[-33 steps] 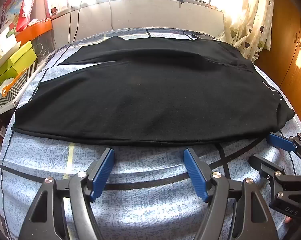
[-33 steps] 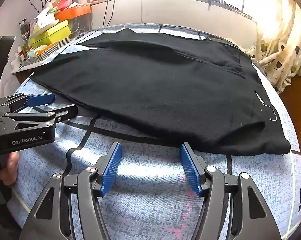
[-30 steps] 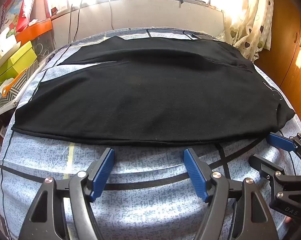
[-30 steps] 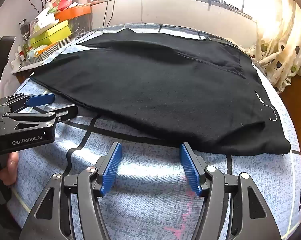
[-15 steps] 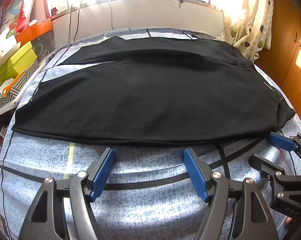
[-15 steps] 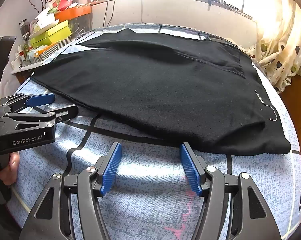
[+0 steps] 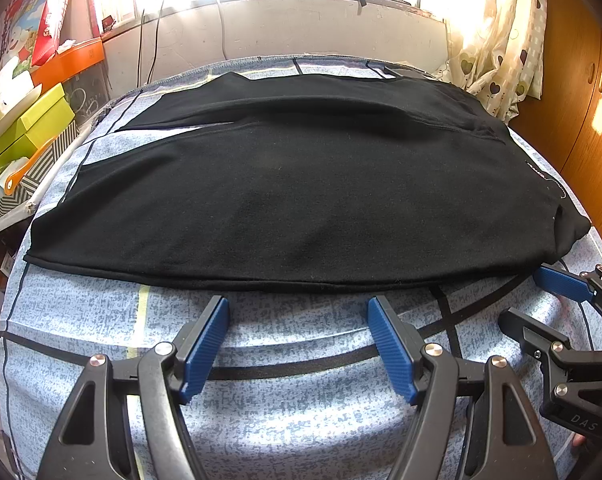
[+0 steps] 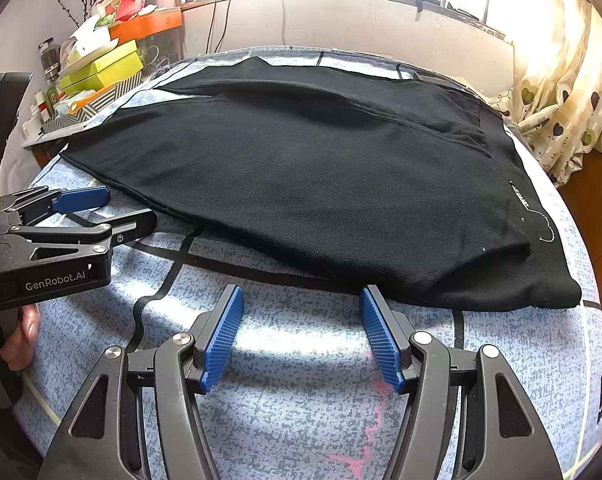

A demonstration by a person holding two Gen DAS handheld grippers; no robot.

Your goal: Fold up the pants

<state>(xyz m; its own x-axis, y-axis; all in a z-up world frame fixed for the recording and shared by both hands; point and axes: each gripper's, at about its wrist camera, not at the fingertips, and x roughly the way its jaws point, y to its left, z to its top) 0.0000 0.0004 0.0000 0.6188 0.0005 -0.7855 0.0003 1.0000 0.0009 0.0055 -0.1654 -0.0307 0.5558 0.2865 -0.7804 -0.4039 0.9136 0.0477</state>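
Note:
Black pants lie spread flat across a bed with a blue patterned cover, waistband to the right, legs to the left; they also show in the right wrist view. My left gripper is open and empty, just short of the pants' near edge. My right gripper is open and empty, its right fingertip close to the near edge by the waist. Each gripper shows in the other's view: the right one at the right, the left one at the left.
Boxes and clutter sit on a shelf left of the bed. A low wall under a bright window stands behind. A heart-print curtain and a wooden wardrobe are at the right.

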